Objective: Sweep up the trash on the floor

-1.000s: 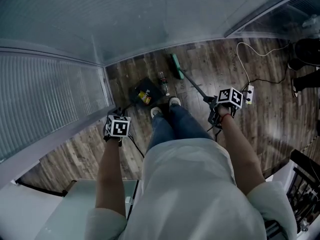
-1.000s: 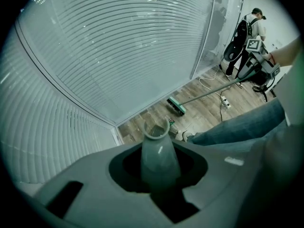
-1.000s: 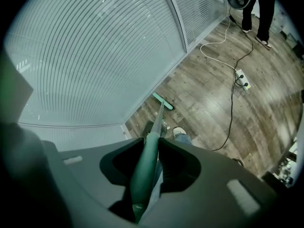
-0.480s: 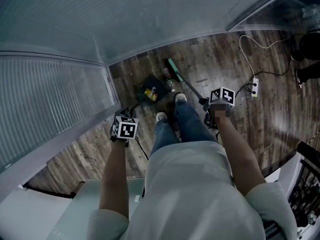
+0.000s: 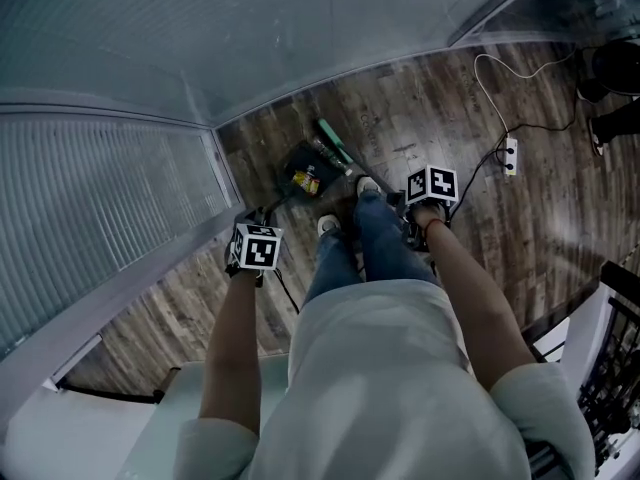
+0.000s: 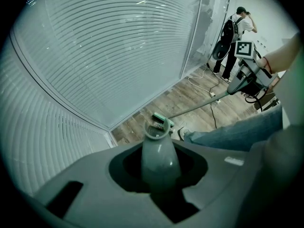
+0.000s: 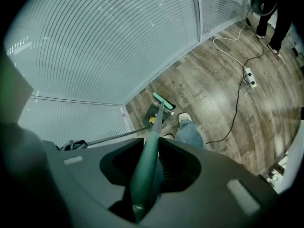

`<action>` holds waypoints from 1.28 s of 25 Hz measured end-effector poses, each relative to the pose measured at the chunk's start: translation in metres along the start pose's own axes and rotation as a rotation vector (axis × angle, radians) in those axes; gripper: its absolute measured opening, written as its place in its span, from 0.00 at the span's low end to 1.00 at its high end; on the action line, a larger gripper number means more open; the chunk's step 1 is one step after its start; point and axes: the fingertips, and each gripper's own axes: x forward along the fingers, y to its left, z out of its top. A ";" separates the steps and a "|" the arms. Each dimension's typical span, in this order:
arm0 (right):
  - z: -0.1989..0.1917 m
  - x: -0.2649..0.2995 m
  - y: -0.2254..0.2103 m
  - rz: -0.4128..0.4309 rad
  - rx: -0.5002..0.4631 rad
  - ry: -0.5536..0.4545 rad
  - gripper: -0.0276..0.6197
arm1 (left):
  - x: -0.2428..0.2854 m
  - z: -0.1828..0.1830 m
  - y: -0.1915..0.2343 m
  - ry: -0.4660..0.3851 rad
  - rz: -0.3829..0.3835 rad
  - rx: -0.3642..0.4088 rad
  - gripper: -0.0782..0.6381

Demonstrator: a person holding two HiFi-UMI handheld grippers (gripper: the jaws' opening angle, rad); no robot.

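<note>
The left gripper (image 6: 159, 175) is closed on the grey handle (image 6: 159, 151) of the dustpan (image 5: 303, 171), which sits on the wood floor (image 5: 440, 108). Yellow trash (image 5: 307, 180) lies inside the dustpan. A bottle (image 5: 323, 152) lies just beside the dustpan, with the green broom head (image 5: 338, 144) on its far side. The right gripper (image 7: 151, 172) is clamped on the broom handle (image 7: 152, 146). 1 shoe (image 5: 367, 185) stands near the dustpan.

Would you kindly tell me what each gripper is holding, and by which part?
The left gripper holds the dustpan handle, just below its ringed top. The right gripper holds the broom handle, near its upper end.
</note>
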 end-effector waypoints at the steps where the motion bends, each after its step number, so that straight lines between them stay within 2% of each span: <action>1: -0.004 0.002 0.002 0.004 0.003 0.004 0.21 | 0.001 0.000 0.000 0.000 -0.002 0.004 0.24; 8: -0.032 0.011 0.022 0.033 0.013 0.024 0.21 | 0.000 -0.001 0.007 -0.003 -0.020 0.037 0.24; 17: -0.056 0.017 0.044 0.072 -0.027 0.063 0.21 | 0.004 -0.001 0.011 -0.004 -0.032 0.072 0.24; 32: -0.066 0.010 0.037 0.136 0.075 0.005 0.21 | 0.005 -0.010 0.007 -0.020 -0.030 0.081 0.24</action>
